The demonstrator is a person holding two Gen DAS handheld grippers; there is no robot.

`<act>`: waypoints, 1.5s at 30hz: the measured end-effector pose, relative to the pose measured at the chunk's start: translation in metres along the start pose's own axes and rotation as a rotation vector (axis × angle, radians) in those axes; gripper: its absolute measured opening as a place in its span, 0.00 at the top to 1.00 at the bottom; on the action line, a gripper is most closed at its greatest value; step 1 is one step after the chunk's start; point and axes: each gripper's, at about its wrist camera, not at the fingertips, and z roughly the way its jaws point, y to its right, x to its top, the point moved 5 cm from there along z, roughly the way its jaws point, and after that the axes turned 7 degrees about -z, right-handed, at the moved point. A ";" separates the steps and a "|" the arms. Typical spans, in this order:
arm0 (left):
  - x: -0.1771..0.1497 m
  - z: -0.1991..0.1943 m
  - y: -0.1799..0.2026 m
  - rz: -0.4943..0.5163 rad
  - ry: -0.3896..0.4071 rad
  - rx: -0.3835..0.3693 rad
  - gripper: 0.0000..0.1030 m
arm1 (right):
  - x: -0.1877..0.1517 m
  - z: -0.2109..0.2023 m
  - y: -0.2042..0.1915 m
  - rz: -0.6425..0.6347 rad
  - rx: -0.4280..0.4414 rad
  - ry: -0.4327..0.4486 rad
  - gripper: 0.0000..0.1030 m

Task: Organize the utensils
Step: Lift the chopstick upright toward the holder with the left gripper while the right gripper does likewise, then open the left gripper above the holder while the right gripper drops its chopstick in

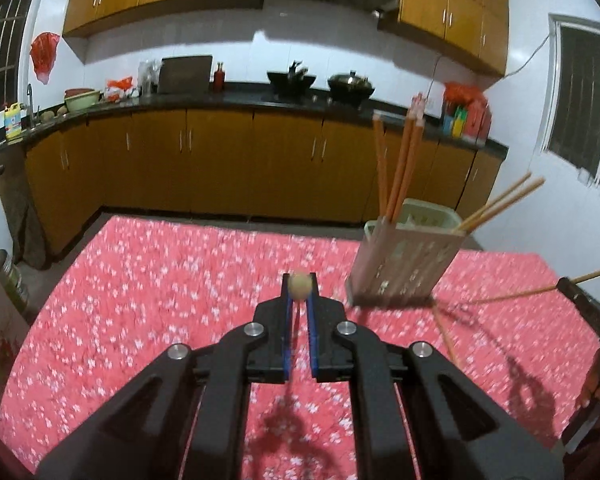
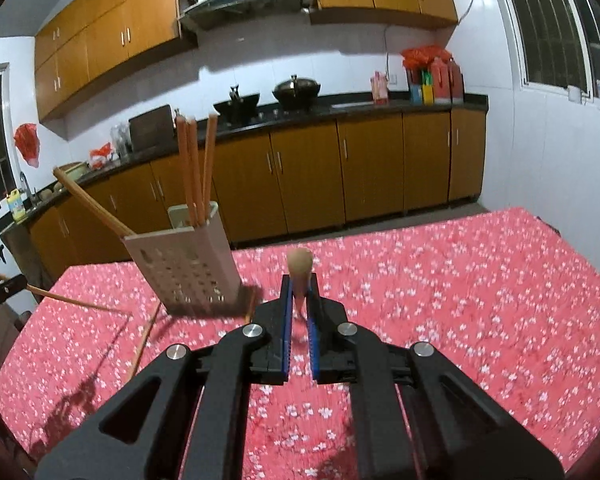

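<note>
Each tool is clenched on one chopstick seen end-on: the left tool (image 1: 300, 286) pinches a pale chopstick (image 1: 300, 285) whose round tip shows between its blue pads, and the right tool (image 2: 300, 284) pinches a browner chopstick (image 2: 299, 270) in the same way. The perforated utensil holder (image 1: 404, 260) stands on the red floral tabletop (image 1: 160, 280), toward its far edge and between the two tools, to the right in the left view and to the left in the right view. Several orange chopsticks (image 1: 400, 160) already stand upright in it, and two lighter ones (image 1: 500, 202) lean out over its rim. At least one loose chopstick (image 2: 142, 344) lies on the cloth near the holder's base; motion blur makes it hard to tell how many lie there. The step in hand seems to be carrying the held pair to the holder. To do it well, bring one tool at a time above the holder's open top, tilt the stick toward vertical with the lower end leading, and aim for a gap away from the upright bundle. Lower the stick until its tip is well inside before loosening the grip. Keep clear of the leaning sticks, since a knock could tip them out or shift the light holder.
</note>
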 end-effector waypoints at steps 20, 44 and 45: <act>0.068 -0.047 0.075 0.067 0.136 -0.211 0.93 | 0.108 -0.052 -0.051 -0.011 0.217 0.281 0.93; 0.095 0.012 0.110 0.088 0.119 -0.196 0.93 | 0.128 0.030 -0.094 -0.023 0.098 0.352 0.93; 0.095 0.014 0.109 0.090 0.116 -0.194 0.93 | 0.128 0.032 -0.095 -0.022 0.101 0.346 0.93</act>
